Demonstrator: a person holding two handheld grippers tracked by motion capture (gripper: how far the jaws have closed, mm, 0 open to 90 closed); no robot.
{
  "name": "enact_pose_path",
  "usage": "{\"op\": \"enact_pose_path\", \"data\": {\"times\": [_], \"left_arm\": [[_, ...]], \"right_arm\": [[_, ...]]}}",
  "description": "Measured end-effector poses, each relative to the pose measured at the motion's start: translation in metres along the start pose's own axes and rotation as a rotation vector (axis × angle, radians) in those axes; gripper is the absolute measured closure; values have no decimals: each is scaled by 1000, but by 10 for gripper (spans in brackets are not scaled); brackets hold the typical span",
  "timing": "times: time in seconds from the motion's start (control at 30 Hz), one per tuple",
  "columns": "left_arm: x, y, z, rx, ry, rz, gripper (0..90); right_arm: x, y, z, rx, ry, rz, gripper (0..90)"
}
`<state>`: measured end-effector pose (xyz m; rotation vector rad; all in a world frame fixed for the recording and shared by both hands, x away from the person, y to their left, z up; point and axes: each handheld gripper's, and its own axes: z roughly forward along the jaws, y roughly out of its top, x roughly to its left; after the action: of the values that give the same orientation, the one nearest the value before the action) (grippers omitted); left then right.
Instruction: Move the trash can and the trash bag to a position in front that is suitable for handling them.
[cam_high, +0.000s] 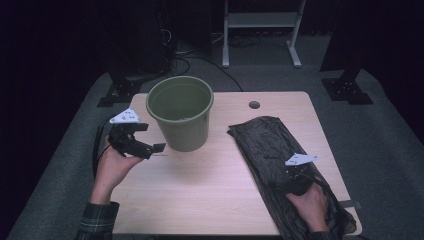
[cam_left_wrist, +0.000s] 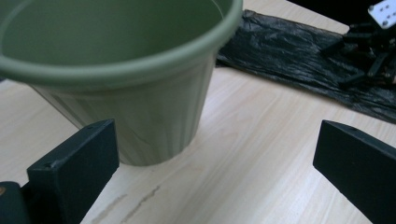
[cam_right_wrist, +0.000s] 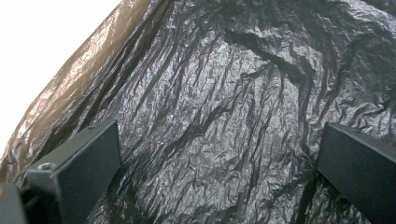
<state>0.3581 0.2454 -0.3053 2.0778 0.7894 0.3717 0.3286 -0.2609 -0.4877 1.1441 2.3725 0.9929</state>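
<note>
A green plastic bucket (cam_high: 181, 111) stands upright at the back left of the light wooden table (cam_high: 200, 175); it looks empty. A crumpled black plastic bag (cam_high: 270, 150) lies flat along the table's right side. My left gripper (cam_high: 150, 142) hovers open just left of the bucket, jaws pointing toward its lower wall (cam_left_wrist: 154, 116). My right gripper (cam_high: 295, 172) is held low over the middle of the bag, open, with the wrinkled bag (cam_right_wrist: 219, 112) spread between its jaws. The left gripper view also catches the right gripper (cam_left_wrist: 369, 51) over the bag (cam_left_wrist: 289, 51).
A round cable hole (cam_high: 254, 105) sits near the table's back edge. A white frame stand (cam_high: 260, 30) and cables lie on the grey floor beyond. Bare tabletop (cam_high: 205, 180) stretches between the bucket and the bag.
</note>
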Motion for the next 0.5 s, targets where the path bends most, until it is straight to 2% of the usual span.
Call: {"op": "enact_pose_path", "data": {"times": [0.07, 0.27, 0.3, 0.4, 0.5], "left_arm": [[4, 9, -3, -18, 1, 3, 0], [13, 25, -4, -23, -4, 12, 0], [18, 31, -5, -28, 2, 14, 0], [23, 36, -4, -33, 6, 12, 0], [36, 44, 0, -31, 12, -2, 0]], "right_arm": [[0, 0, 0, 0, 0, 0, 0], [0, 0, 0, 0, -2, 2, 0], [0, 0, 0, 0, -1, 4, 0], [0, 0, 0, 0, -3, 4, 0], [0, 0, 0, 0, -3, 5, 0]]}}
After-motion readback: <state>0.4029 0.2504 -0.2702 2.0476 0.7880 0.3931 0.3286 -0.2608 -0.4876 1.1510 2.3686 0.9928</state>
